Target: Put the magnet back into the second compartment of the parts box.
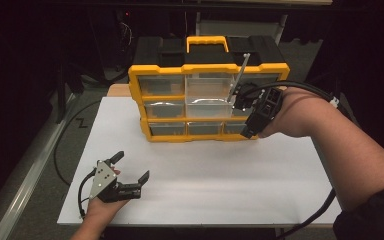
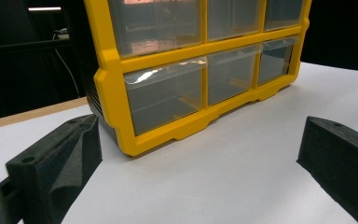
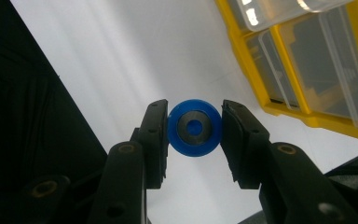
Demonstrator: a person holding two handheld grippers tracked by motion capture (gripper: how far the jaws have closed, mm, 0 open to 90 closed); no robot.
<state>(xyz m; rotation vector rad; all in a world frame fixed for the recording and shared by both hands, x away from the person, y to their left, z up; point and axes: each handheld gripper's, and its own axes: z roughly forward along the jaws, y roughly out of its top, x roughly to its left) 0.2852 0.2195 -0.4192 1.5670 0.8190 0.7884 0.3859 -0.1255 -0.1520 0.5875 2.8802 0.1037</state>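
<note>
A blue-handled tool point(image 3: 194, 127) is clamped between the pads of the right hand-held gripper point(image 1: 247, 102), its thin metal shaft point(image 1: 240, 75) rising up and far-right across the yellow organizer point(image 1: 162, 102). The pulled-out clear drawers point(image 1: 207, 95) lie just left of it. The left hand-held gripper point(image 1: 130, 167) is held open and empty over the near-left counter point(image 1: 230, 180).

The high view looks forward and down over the white table point(image 1: 205, 195), organizer point(image 1: 207, 100) upper centre. The left gripper view sits low, close to the organizer's point(image 2: 191, 70) bottom drawers. The right gripper view shares the organizer point(image 3: 307, 60), upper right.
</note>
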